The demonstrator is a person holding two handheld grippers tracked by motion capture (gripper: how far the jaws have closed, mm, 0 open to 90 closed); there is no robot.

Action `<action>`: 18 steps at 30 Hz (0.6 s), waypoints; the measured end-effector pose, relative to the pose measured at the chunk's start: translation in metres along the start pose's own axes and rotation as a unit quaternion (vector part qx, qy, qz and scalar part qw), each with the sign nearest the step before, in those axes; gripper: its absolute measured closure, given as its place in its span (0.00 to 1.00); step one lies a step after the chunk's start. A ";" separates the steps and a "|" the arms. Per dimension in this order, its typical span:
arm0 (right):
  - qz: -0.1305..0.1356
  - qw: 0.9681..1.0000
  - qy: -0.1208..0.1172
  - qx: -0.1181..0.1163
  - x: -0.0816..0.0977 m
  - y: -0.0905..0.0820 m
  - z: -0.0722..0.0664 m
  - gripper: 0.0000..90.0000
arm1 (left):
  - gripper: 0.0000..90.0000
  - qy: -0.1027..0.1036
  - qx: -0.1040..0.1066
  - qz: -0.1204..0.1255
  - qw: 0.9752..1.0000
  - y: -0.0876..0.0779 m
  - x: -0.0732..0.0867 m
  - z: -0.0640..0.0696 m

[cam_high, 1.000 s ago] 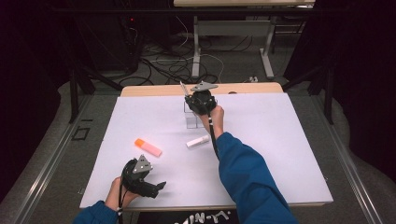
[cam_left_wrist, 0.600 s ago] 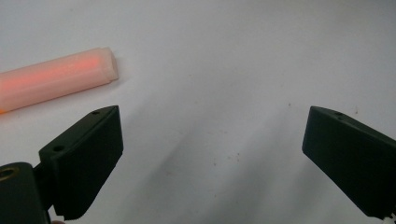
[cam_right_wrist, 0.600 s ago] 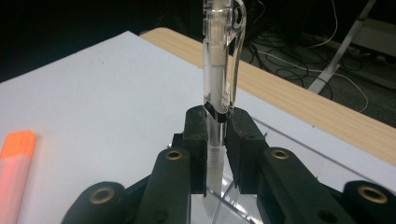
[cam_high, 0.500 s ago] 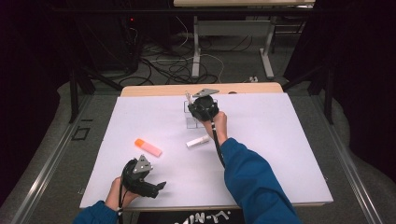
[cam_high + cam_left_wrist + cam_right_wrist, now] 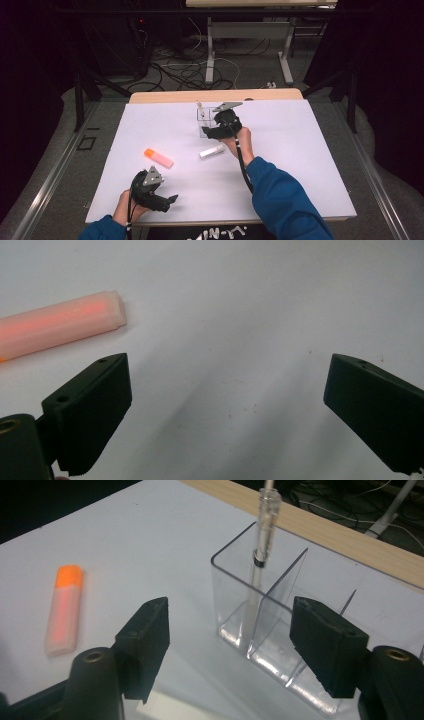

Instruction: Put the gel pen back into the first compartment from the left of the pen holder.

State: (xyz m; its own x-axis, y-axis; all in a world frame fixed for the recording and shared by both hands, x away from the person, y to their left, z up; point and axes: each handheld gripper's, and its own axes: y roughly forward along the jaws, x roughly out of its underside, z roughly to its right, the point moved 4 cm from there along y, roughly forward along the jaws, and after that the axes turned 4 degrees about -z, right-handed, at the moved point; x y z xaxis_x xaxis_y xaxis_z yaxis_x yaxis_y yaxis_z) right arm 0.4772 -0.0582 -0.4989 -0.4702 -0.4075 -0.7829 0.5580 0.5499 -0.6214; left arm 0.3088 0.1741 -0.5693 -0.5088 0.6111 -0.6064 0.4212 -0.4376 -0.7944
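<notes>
A clear divided box (image 5: 205,121) stands at the far middle of the white table. A clear pen (image 5: 199,106) stands upright in one of its compartments (image 5: 235,605), with its top (image 5: 266,505) above the rim. My right gripper (image 5: 212,131) sits just on the near side of the box. Its jaws have just been opening, and they stand apart (image 5: 230,615) with nothing between the pads. An orange highlighter (image 5: 158,158) lies left of centre. My left gripper (image 5: 167,200) rests open near the front edge, and the highlighter's end (image 5: 60,325) lies beyond its left jaw.
A short white stick-like thing (image 5: 212,151) lies flat just in front of the right hand, and its corner (image 5: 165,707) is under the right gripper. A wooden strip (image 5: 215,95) runs along the table's far edge. Cables and table legs lie on the floor beyond.
The right gripper has drawn back from over the box toward the person and its jaws have spread. The pen stays standing in the box. The left gripper has not moved.
</notes>
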 end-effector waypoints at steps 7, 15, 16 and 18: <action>-0.014 0.999 -0.002 -0.029 0.018 -0.015 -0.006 0.25 | 0.06 0.001 0.000 0.002 1.000 0.000 0.000 0.000; -0.033 0.998 -0.002 -0.056 0.048 -0.039 -0.009 0.17 | 0.06 0.002 -0.001 0.002 1.000 0.000 0.000 -0.001; -0.033 0.998 -0.002 -0.056 0.048 -0.039 -0.009 0.17 | 0.06 0.002 -0.003 0.003 1.000 0.000 0.000 -0.001; -0.040 0.997 -0.004 -0.064 0.056 -0.044 -0.010 0.17 | 0.06 0.002 -0.003 0.003 1.000 0.000 0.000 -0.001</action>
State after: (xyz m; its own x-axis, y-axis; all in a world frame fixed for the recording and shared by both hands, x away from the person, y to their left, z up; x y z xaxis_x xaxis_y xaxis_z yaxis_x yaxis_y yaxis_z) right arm 0.4189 -0.0980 -0.5151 -0.5033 -0.4592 -0.7320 0.4267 0.6046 -0.6726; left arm 0.3095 0.1747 -0.5689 -0.5030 0.6115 -0.6108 0.4279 -0.4378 -0.7907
